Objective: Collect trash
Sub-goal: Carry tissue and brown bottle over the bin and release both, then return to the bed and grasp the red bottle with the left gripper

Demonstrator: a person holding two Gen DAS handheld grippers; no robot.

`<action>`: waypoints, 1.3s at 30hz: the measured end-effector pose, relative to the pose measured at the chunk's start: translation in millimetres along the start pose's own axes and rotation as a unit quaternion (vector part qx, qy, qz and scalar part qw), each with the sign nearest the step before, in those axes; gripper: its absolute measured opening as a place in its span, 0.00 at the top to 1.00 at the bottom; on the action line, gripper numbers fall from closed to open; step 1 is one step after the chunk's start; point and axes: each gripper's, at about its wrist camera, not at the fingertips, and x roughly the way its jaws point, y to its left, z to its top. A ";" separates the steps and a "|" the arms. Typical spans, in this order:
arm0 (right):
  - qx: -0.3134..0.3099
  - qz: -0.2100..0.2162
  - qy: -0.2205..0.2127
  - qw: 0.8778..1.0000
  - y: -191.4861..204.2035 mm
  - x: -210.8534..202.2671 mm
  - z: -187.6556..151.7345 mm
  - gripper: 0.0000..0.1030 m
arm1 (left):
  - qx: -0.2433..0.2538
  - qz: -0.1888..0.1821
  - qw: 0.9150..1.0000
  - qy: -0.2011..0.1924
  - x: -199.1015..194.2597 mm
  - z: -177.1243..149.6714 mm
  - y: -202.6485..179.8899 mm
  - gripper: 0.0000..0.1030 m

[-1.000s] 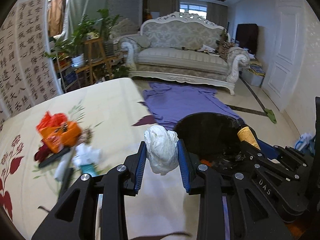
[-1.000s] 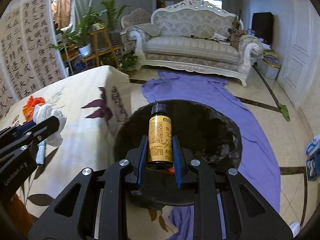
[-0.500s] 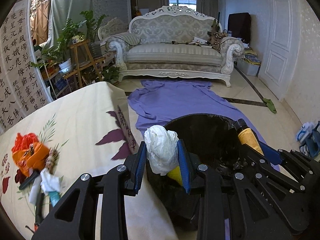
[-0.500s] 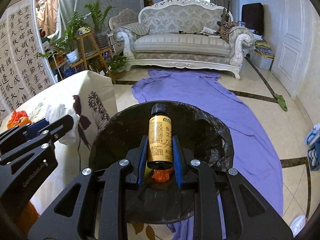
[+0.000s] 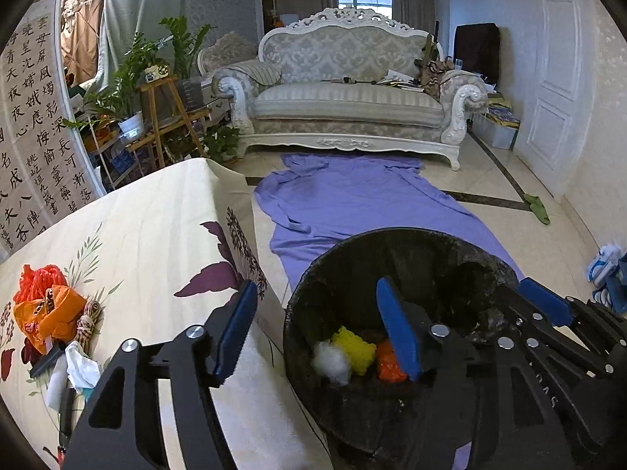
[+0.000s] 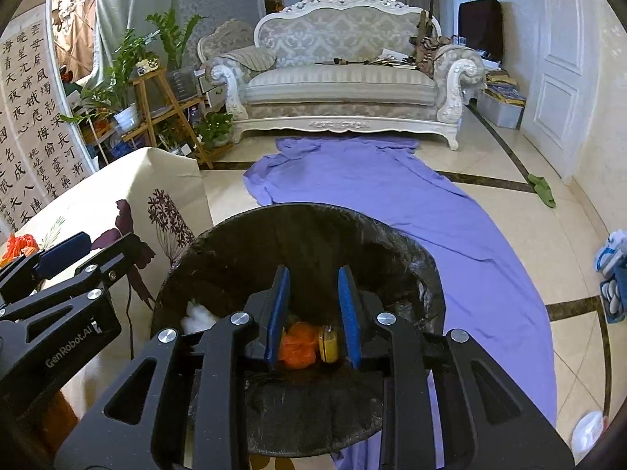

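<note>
Both grippers are hanging over the black bin (image 5: 399, 356). The left gripper (image 5: 317, 333) is opening wide, empty; the right gripper (image 6: 313, 313) is opening too, still narrow, empty. Remaining trash pile (image 5: 55, 337) is lying on the worktop (image 5: 156, 235) at nine o'clock, nearer the left gripper.

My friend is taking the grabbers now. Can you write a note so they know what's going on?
Left gripper: jaws opening, nothing between them.
Right gripper: jaws opening, nothing gripped.
Both hang over the black bin.
Done: white wad, bottle, yellow and orange scraps lie in the bin.
Left: trash pile on the floral tablecloth, orange bags, twine, tissue, dark bits.
</note>
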 end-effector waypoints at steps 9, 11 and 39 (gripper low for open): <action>0.004 -0.005 -0.003 1.000 0.1 -5.9 -2.2 0.64 | -0.012 -0.001 1.000 -0.001 -6.9 2.0 4.8 0.30; 0.005 -0.005 -0.003 1.000 -0.3 -5.2 -1.7 0.64 | -0.016 0.001 1.000 -0.003 -11.0 2.0 8.2 0.29; -0.066 0.070 -0.006 0.995 94.0 -55.0 -29.7 0.62 | -0.086 0.090 0.992 -0.003 -87.5 -57.5 110.4 0.29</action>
